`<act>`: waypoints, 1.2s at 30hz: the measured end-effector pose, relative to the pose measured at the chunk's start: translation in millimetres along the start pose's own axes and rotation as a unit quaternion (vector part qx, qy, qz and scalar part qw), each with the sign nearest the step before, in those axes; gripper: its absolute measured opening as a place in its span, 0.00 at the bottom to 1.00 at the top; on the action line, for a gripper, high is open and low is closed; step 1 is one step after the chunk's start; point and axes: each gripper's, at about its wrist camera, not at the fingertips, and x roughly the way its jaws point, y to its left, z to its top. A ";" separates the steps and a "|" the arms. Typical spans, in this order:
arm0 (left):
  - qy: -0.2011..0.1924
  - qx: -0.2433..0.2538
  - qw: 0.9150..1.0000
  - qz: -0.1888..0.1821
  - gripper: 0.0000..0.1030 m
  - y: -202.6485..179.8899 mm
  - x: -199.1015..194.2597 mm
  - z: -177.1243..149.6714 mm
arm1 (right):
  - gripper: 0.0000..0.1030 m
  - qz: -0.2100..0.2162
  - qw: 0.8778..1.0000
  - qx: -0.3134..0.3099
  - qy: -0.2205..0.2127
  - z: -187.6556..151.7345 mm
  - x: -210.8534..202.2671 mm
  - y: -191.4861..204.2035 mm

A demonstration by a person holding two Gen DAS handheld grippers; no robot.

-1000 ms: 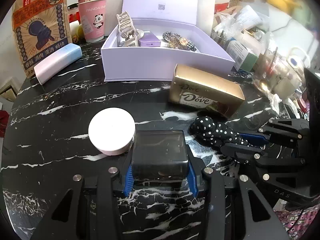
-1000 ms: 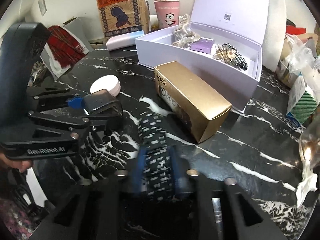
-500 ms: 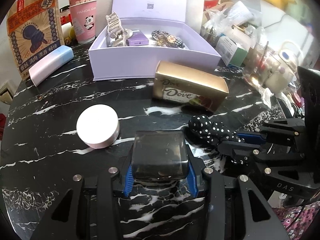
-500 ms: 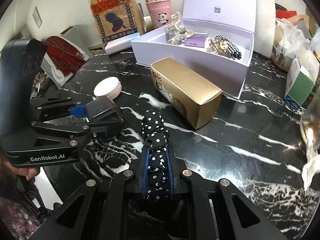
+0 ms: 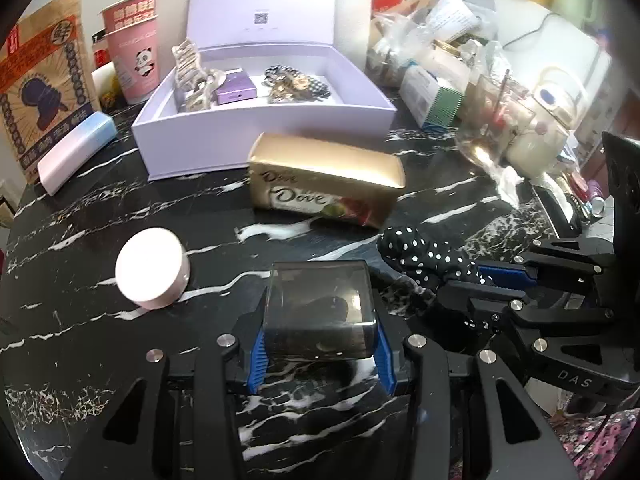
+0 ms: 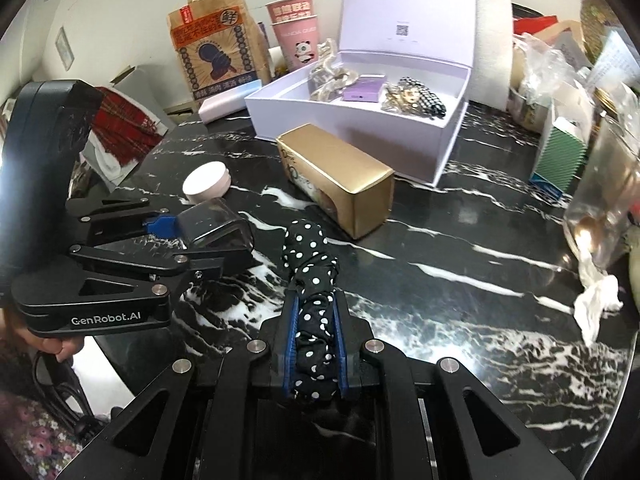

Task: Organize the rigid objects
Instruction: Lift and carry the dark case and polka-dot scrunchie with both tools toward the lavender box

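My left gripper (image 5: pixel 320 320) is shut on a dark translucent square box (image 5: pixel 320 312) and holds it above the black marble table; it also shows in the right wrist view (image 6: pixel 216 228). My right gripper (image 6: pixel 314 312) is shut on a black polka-dot scrunchie (image 6: pixel 310 264), which also shows in the left wrist view (image 5: pixel 424 256). An open lilac box (image 5: pixel 264 120) stands at the back with hair clips, a small purple box (image 5: pixel 236 90) and trinkets inside. A gold Dove box (image 5: pixel 324 184) lies in front of it. A round white compact (image 5: pixel 152 266) sits on the table at the left.
A pastel pink-blue case (image 5: pixel 76 152), a brown paper bag (image 5: pixel 40 80) and pink panda cups (image 5: pixel 136 64) stand at the back left. Clutter of bags, a green striped box (image 5: pixel 436 100) and a glass jar (image 5: pixel 492 120) fills the right side.
Both grippers have lifted and drawn back a little with their objects, so the table things look farther and lower. Their grips have not changed.
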 end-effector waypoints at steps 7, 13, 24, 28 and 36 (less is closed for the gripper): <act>0.002 0.005 1.000 -0.004 0.41 -7.2 -2.0 11.5 | 0.15 -0.002 1.000 0.010 -0.011 0.5 -15.1 -3.9; -0.010 0.014 1.000 -0.004 0.41 -12.3 -8.1 25.6 | 0.15 -0.007 1.000 0.009 -0.018 6.3 -23.1 -5.1; -0.025 0.010 1.000 -0.002 0.41 -13.4 -18.8 52.1 | 0.15 -0.012 0.999 -0.018 -0.035 26.9 -36.8 -11.1; -0.037 0.008 0.999 -0.001 0.41 -11.6 -25.9 62.2 | 0.15 -0.012 0.999 -0.028 -0.040 37.5 -39.1 -12.3; -0.055 0.004 0.998 0.003 0.41 -4.2 -35.5 84.7 | 0.15 -0.015 0.997 -0.049 -0.056 61.5 -45.0 -14.1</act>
